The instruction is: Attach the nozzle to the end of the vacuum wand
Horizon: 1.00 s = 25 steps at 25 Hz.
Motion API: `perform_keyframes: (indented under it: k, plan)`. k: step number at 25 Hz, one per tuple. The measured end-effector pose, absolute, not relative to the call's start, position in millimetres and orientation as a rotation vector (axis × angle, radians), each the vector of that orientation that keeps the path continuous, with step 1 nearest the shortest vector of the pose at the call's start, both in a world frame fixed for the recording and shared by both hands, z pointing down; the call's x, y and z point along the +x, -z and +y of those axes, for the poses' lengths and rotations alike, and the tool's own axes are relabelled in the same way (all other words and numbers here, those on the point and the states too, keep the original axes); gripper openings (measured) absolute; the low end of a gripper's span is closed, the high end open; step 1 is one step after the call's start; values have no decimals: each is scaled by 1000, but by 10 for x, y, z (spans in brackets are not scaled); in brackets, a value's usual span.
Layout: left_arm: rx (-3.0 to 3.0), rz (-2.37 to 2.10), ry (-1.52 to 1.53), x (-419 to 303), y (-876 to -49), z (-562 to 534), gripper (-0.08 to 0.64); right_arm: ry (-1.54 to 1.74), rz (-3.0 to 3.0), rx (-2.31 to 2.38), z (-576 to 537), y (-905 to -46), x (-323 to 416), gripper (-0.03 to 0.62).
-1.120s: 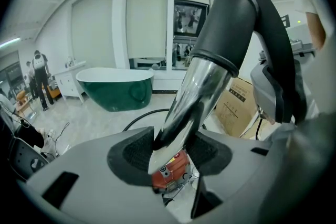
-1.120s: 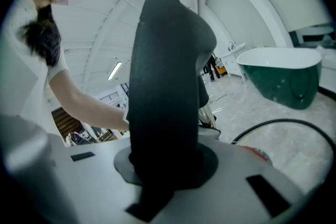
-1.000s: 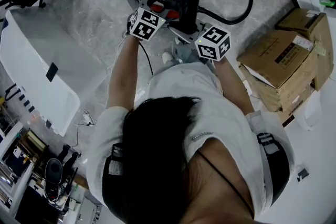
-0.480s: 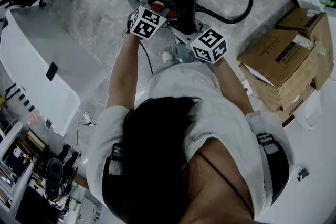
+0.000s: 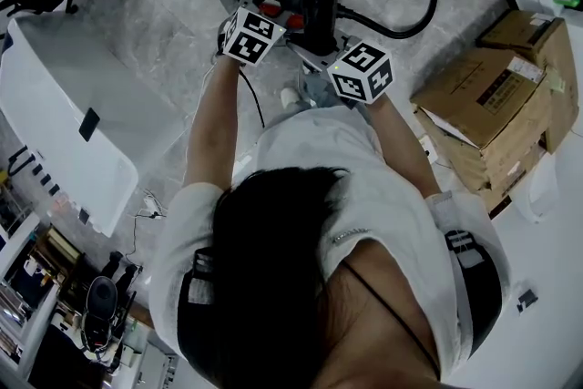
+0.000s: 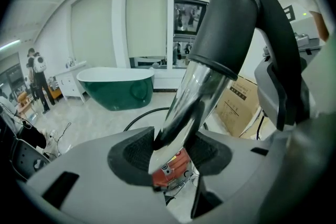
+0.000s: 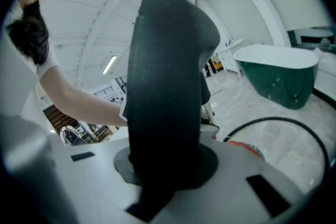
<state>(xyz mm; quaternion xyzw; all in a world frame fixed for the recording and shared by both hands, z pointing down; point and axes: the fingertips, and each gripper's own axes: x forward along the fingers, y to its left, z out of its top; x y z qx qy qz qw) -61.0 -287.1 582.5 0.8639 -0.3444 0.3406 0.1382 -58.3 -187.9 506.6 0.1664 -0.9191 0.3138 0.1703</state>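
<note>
Person: dark hair (image 5: 273, 269), white short-sleeved T-shirt (image 5: 364, 196), sleeves end above the elbow. Thin dark cord (image 5: 392, 305) runs across the right shoulder. Black strap pieces with white marks on both shoulders (image 5: 196, 278). Left gripper (image 6: 170, 152): pale grey moulded body, dark textured pads (image 6: 137, 152) set in rounded recesses, dark rectangular slot (image 6: 62, 186) on the shell. Right gripper (image 7: 168, 165): same pale grey shell, dark rounded pads (image 7: 212, 157), dark rectangular slot (image 7: 265, 194). Each carries a white marker cube with black square patterns: left cube (image 5: 250, 36), right cube (image 5: 361, 71); small green light (image 5: 334, 66) at the right cube's edge.
</note>
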Motion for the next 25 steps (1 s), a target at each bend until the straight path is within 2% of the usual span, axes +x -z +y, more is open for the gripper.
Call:
perform_keyframes:
  k: [5,25]
  plan:
    - [2496,-1002,-991,-578,-5844,-2852,186,-822,-2611,509,-1868,-5124,-551,60]
    - [2491,-1025,-985,-568,-5855,-2839,186,-954,-2659,380,-1796,-5092,-512,65]
